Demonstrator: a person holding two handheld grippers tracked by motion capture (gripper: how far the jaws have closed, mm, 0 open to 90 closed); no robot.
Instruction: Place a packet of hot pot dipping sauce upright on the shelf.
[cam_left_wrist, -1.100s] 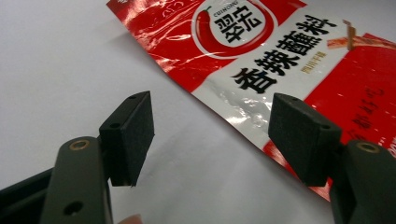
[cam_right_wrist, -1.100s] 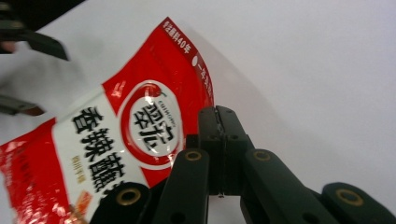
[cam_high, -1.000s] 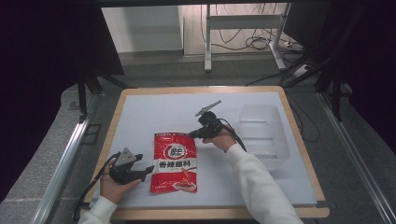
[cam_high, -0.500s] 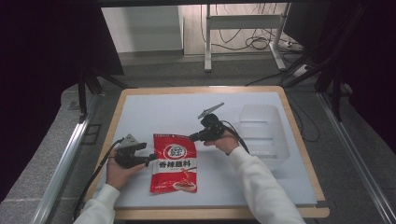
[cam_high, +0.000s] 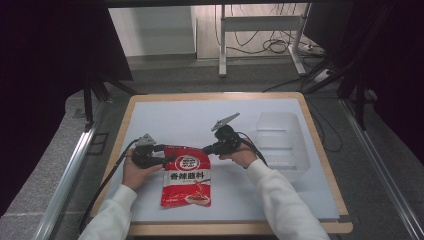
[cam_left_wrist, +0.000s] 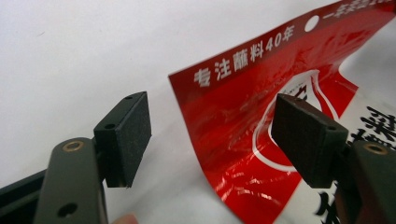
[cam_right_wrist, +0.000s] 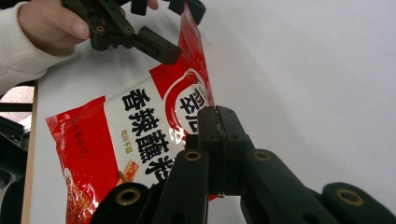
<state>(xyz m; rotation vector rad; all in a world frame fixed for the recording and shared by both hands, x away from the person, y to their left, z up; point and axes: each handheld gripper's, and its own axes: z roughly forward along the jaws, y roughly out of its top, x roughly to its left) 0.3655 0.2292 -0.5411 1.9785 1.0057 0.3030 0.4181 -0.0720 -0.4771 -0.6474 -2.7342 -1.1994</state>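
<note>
A red and white seasoning packet (cam_high: 186, 177) lies on the white table (cam_high: 200, 115), its top edge raised off the surface. My right gripper (cam_high: 205, 149) is shut on the packet's top right corner; in the right gripper view the jaws (cam_right_wrist: 219, 149) meet over the packet (cam_right_wrist: 140, 130). My left gripper (cam_high: 167, 159) is open at the top left corner. In the left gripper view its pads (cam_left_wrist: 123, 137) stand wide apart, with the packet's corner (cam_left_wrist: 233, 116) between them and untouched. The left gripper (cam_right_wrist: 180, 28) also appears far off in the right gripper view.
A clear plastic container (cam_high: 280, 140) stands on the table to the right of my right hand. The table's wooden rim (cam_high: 320, 150) runs just beyond it. Black cables trail from both grippers toward the front edge.
My left gripper has moved away from the front edge and rightward, up to the packet's top left corner. The right gripper has stayed in place on the packet.
</note>
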